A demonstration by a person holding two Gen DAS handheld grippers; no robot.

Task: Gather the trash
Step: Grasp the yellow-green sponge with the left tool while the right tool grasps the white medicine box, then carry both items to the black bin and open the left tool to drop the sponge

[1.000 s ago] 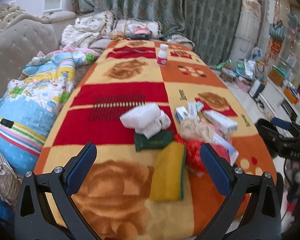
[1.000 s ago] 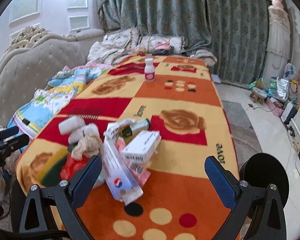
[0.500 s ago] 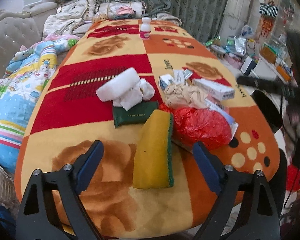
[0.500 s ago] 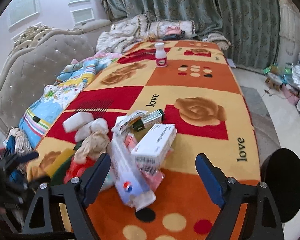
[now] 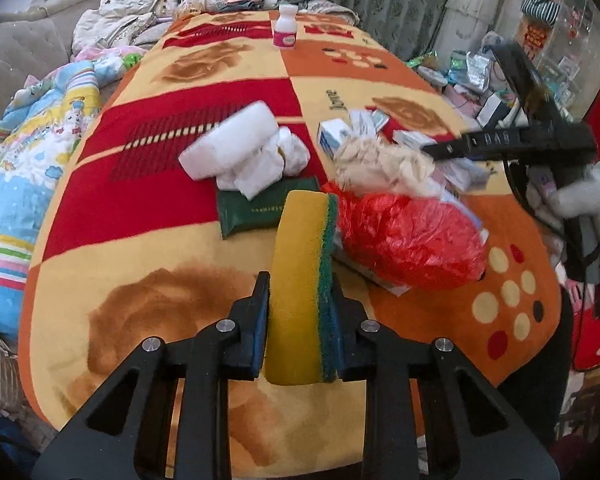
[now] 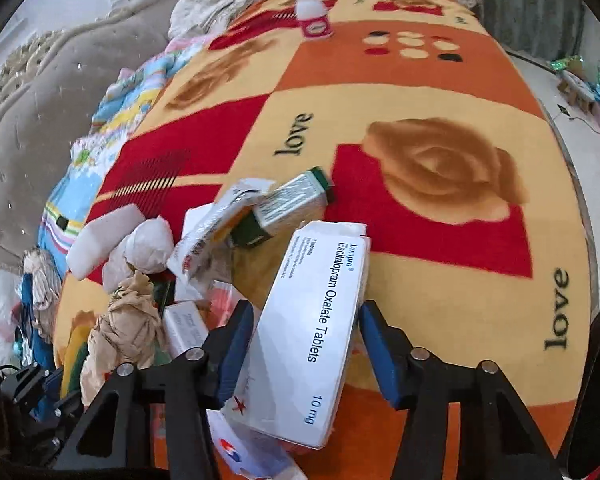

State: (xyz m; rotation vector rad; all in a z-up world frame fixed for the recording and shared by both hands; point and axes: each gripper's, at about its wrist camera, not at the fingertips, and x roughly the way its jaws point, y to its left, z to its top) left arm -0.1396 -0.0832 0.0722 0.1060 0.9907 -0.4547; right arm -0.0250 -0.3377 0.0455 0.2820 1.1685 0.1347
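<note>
Trash lies heaped at the near end of the patterned blanket (image 5: pixel 204 92): a yellow sponge (image 5: pixel 300 280) with a green scouring face, a red plastic bag (image 5: pixel 412 236), a dark green packet (image 5: pixel 256 210), white wads (image 5: pixel 256 160), crumpled brown paper (image 6: pixel 124 328) and several cartons. My left gripper (image 5: pixel 300 312) is clenched on the sponge, pads pressing both its faces. My right gripper (image 6: pixel 306 344) straddles the white tablet box (image 6: pixel 316 320), which tops the carton pile; its jaws have just been closing, the left pad against the box, the right pad just clear. A small white bottle (image 5: pixel 286 26) stands upright, well apart, at the far end.
</note>
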